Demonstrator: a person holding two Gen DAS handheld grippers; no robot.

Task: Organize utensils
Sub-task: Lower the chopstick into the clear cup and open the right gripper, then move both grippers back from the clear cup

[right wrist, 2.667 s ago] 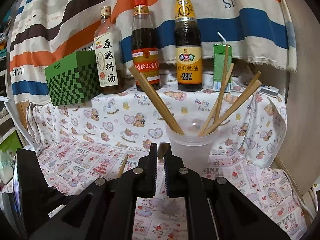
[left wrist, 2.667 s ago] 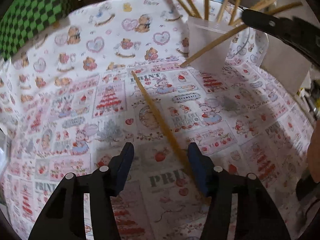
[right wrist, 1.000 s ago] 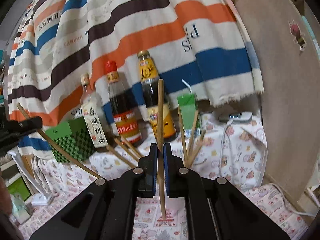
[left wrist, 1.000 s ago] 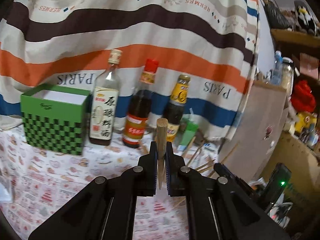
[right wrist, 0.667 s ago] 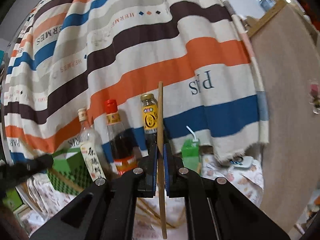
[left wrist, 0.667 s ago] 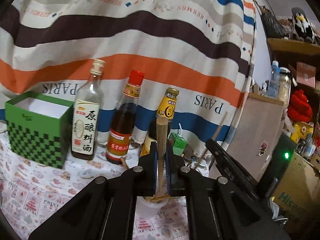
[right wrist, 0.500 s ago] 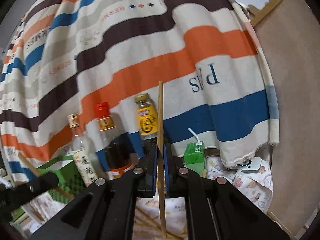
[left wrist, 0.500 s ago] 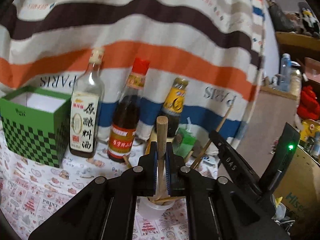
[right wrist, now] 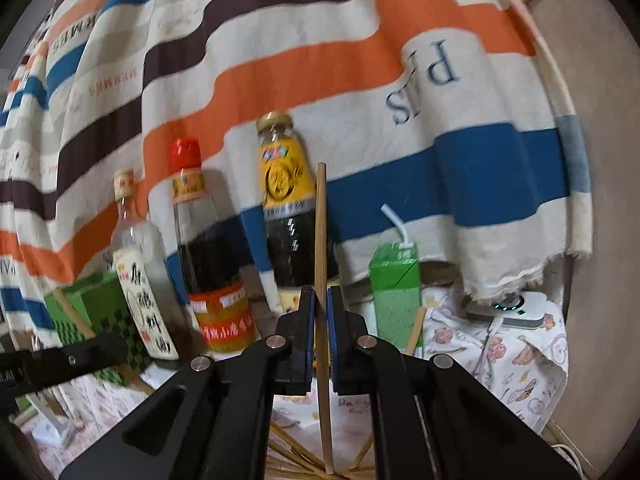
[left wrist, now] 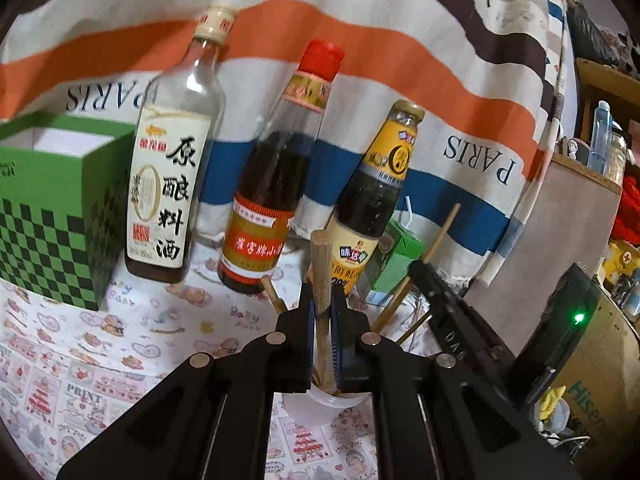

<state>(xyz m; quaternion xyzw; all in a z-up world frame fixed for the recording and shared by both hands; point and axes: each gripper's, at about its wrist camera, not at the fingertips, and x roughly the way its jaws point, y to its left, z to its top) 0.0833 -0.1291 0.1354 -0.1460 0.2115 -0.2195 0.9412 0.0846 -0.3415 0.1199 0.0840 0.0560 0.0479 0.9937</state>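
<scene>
While each gripper pinches a wooden chopstick, both hang over the clear plastic cup [left wrist: 320, 400] on the printed tablecloth [left wrist: 100, 360]. The left gripper [left wrist: 322, 320] has its jaws pressed onto a chopstick [left wrist: 321, 264] that points at the camera, blunt end up, its lower part running down into the cup among other sticks. The right gripper [right wrist: 319, 320] is clamped on a thin chopstick [right wrist: 320, 232] held upright, its lower tip just above a fan of chopsticks [right wrist: 296, 460] at the frame's bottom edge. Behind stand a clear bottle [left wrist: 172, 160], a red-capped dark bottle [left wrist: 276, 184], a yellow-labelled bottle [left wrist: 372, 204], a green carton [right wrist: 396, 292] with a straw and a green checked box [left wrist: 48, 208], before a striped cloth [right wrist: 280, 60].
</scene>
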